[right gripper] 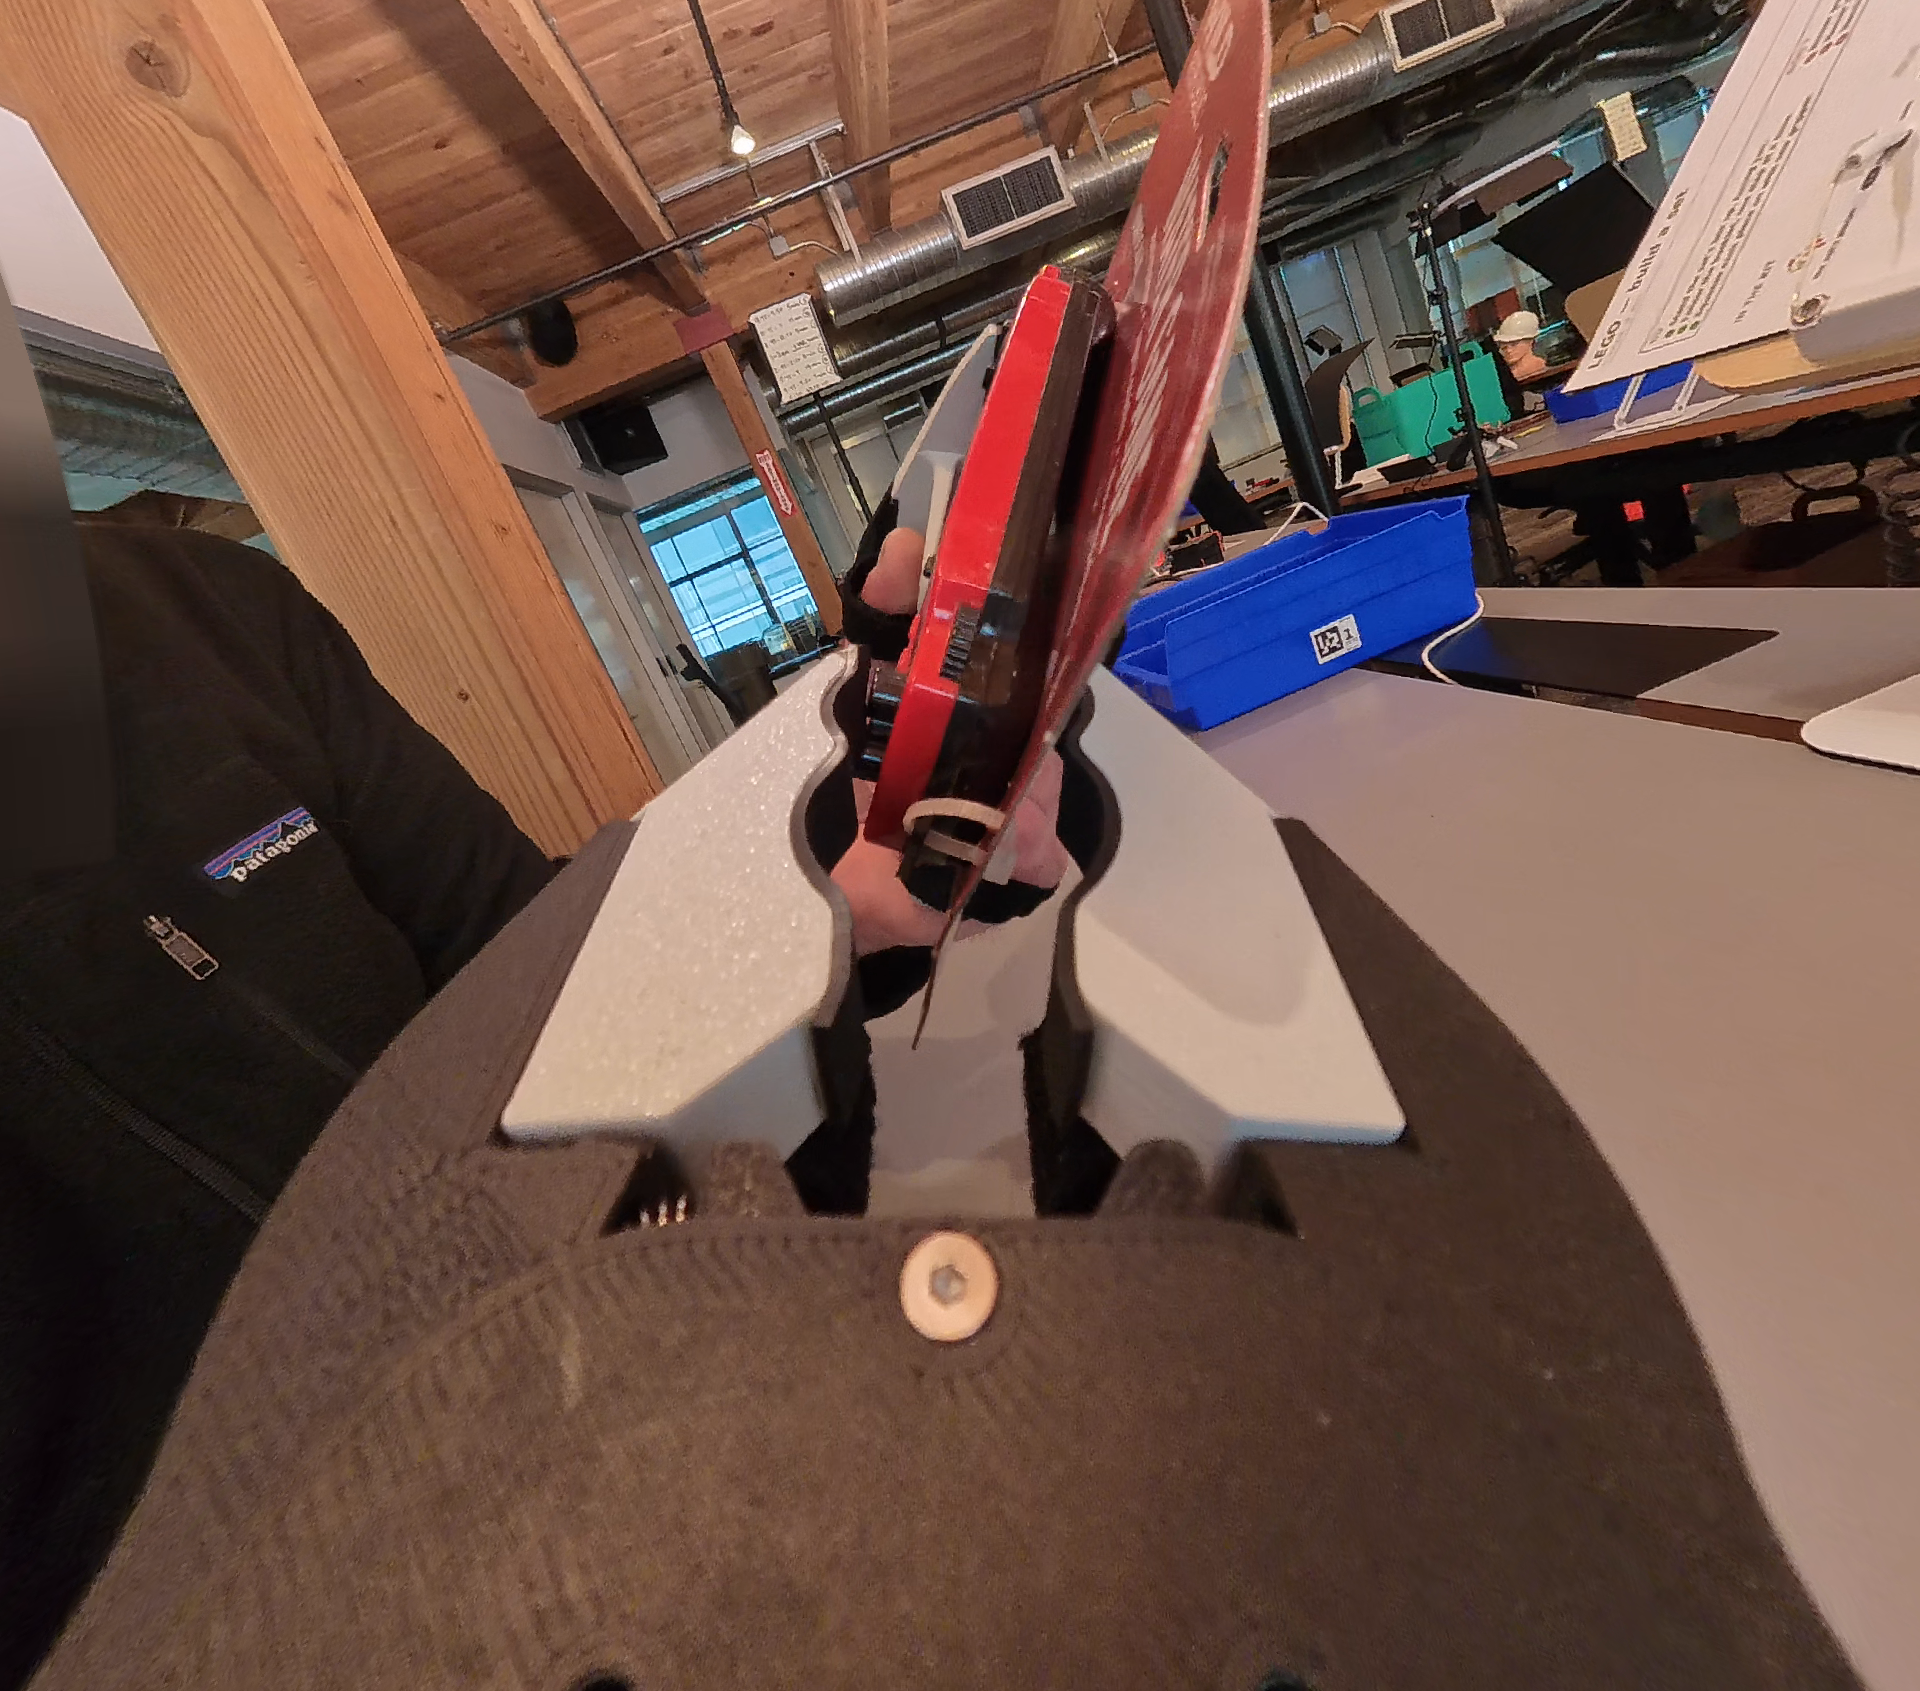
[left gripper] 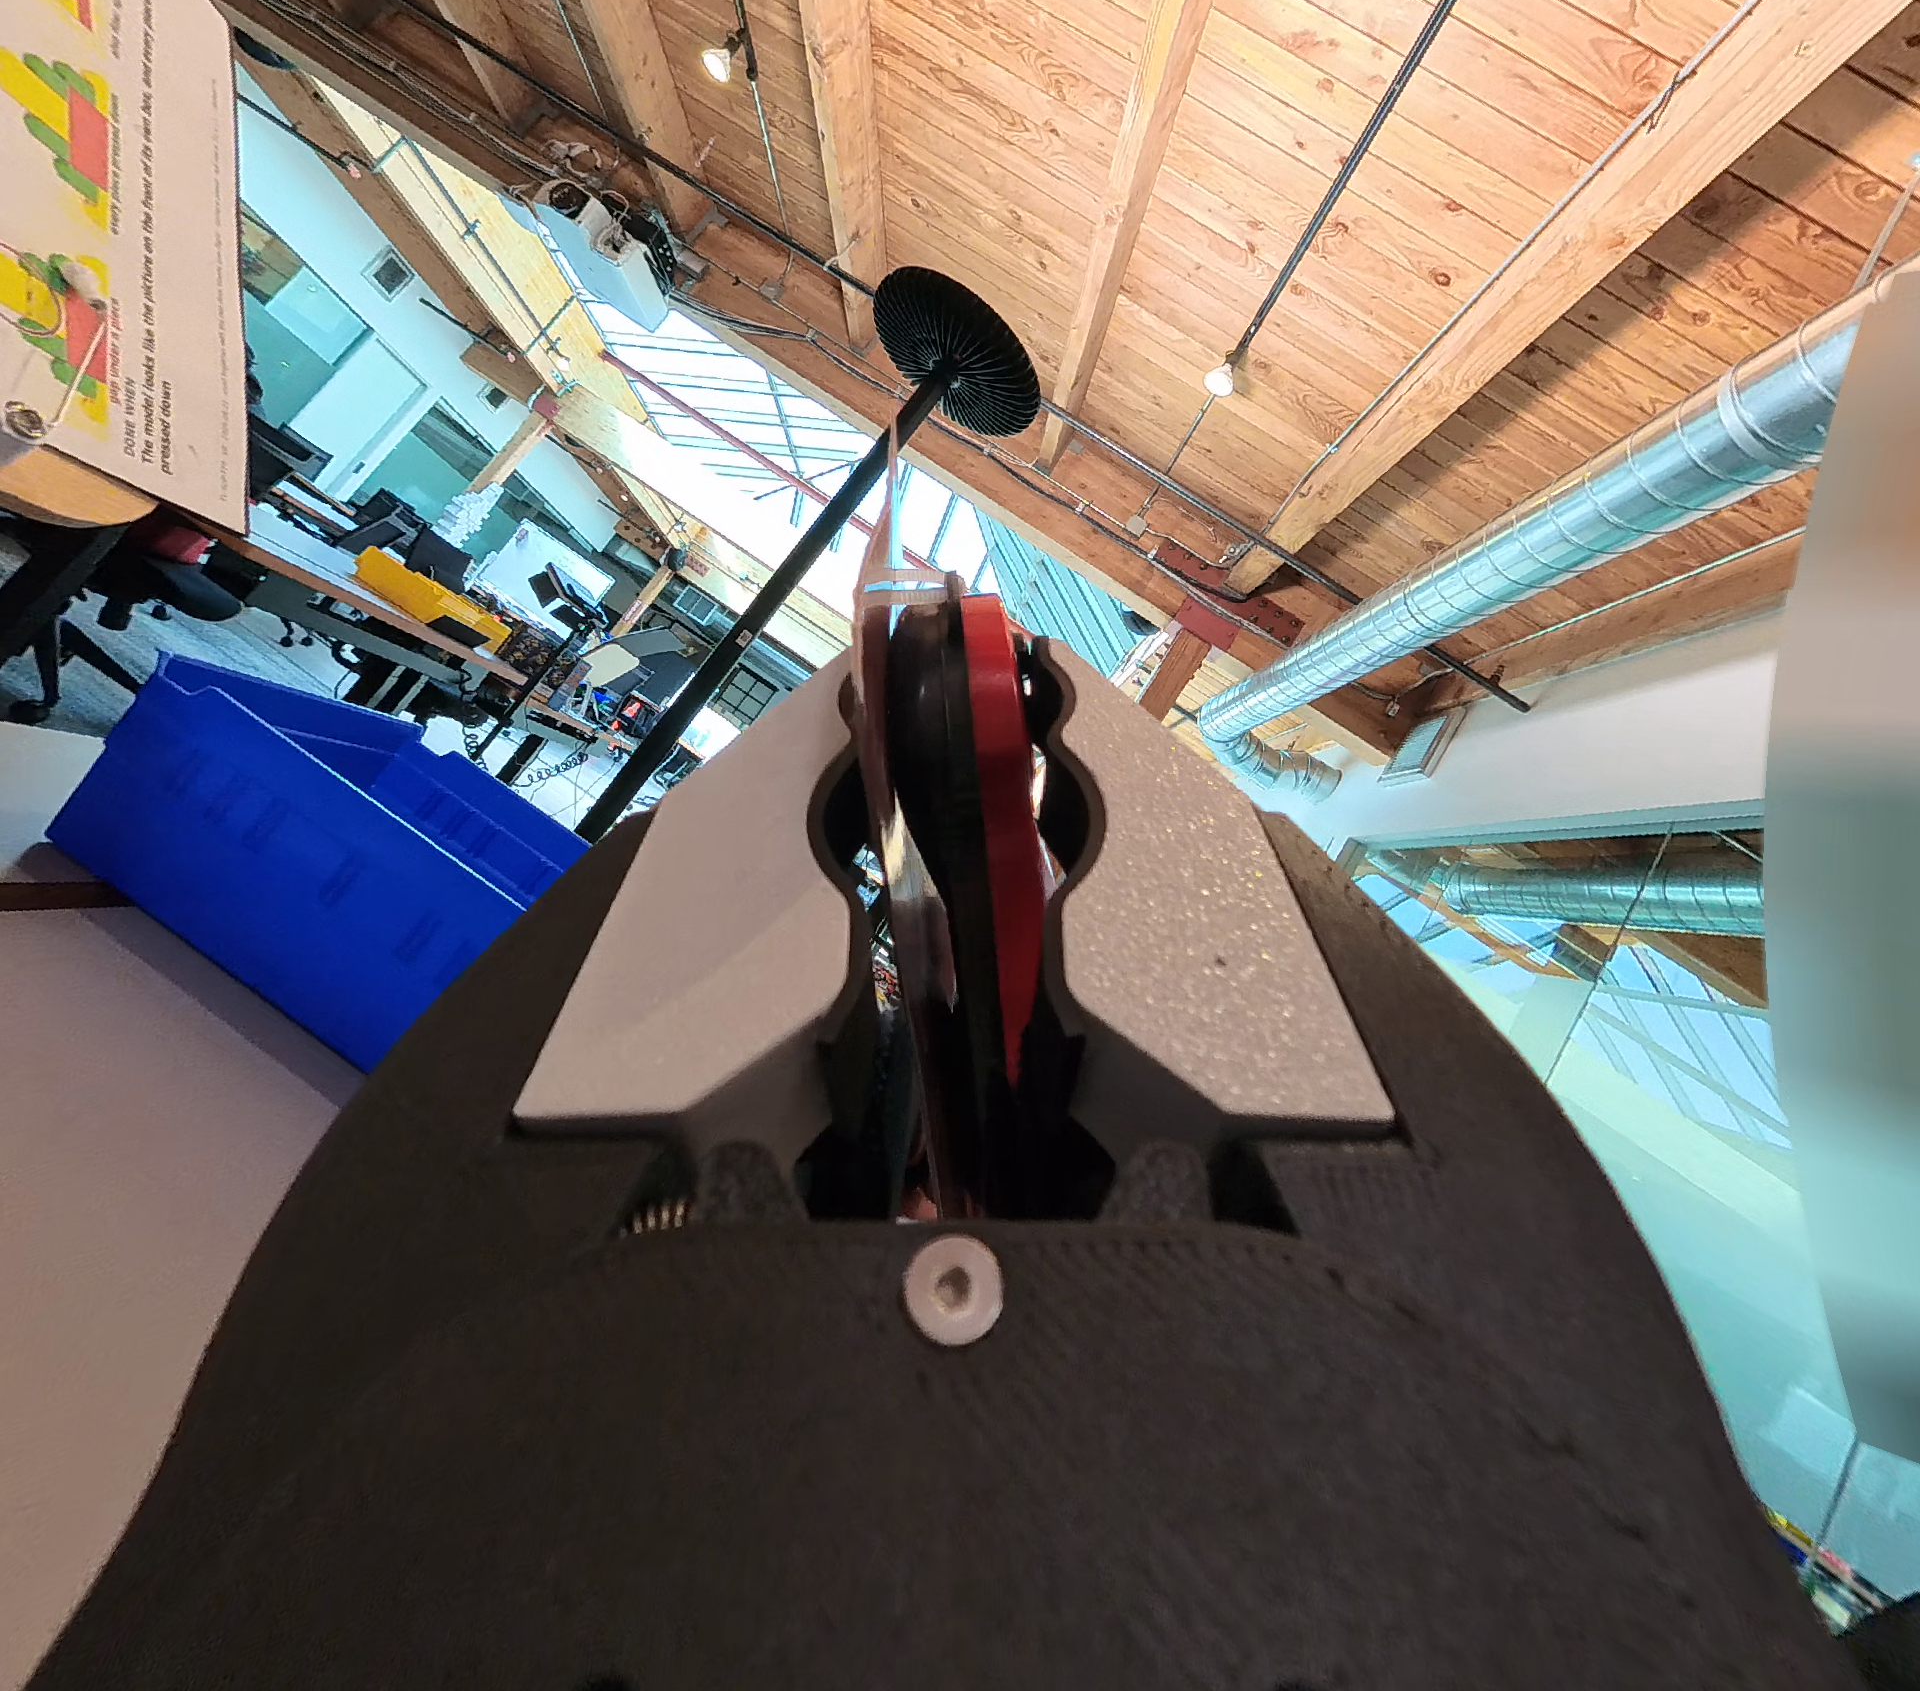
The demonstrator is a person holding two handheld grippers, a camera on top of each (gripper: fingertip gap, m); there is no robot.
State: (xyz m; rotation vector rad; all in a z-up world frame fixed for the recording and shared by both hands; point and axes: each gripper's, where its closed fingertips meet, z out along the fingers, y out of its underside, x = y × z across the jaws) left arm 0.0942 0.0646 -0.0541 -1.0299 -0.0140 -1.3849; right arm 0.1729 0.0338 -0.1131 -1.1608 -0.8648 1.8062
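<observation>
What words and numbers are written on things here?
I won't copy writing; these bear it.
White instruction sheet: printed lines.
Red tag on the red-and-black gadget: white print.
Blue bin, its sticker: a code, a number.
Jacket, its patch: a brand.
Far white paper: too small.

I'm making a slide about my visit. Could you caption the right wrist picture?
Right claw pointing up beside a red-and-black packaged item, with a blue bin on the grey table behind.

a flat red and black tool (left gripper: 971, 820) with a red card tag (right gripper: 1174, 353) zip-tied on, standing edge-on, tilted toward 1 o'clock between gripper fingers.
</observation>
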